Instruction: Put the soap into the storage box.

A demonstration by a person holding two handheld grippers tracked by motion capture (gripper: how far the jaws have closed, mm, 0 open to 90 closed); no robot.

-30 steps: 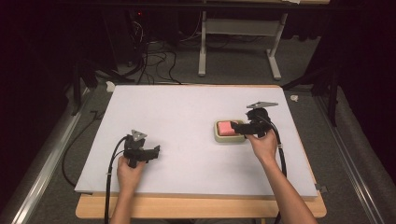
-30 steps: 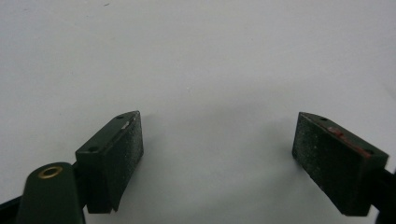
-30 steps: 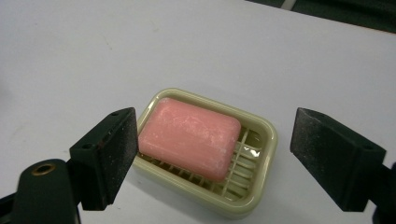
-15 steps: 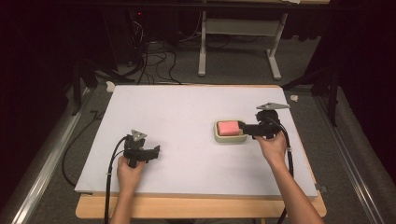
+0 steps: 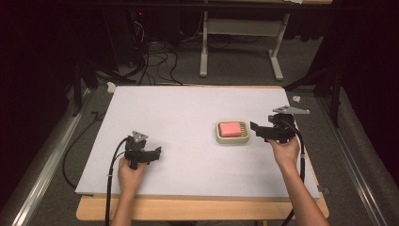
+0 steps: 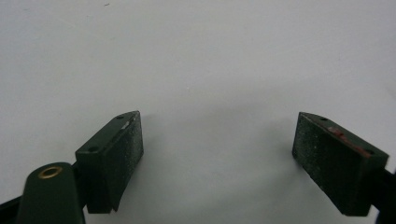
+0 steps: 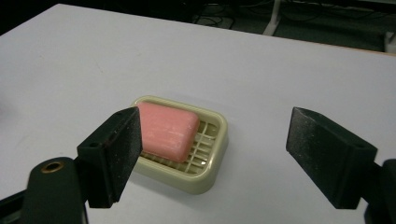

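My right gripper [image 7: 212, 154], jaws wide and empty, sits nearer: the pink soap [image 7: 167, 131] in its dish [image 7: 212, 172] lies at eleven o'clock. My left gripper [image 6: 217, 154] gapes over bare table.

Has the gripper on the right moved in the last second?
Yes. The right gripper has drawn back rightward, off the soap dish, toward the table's right edge.
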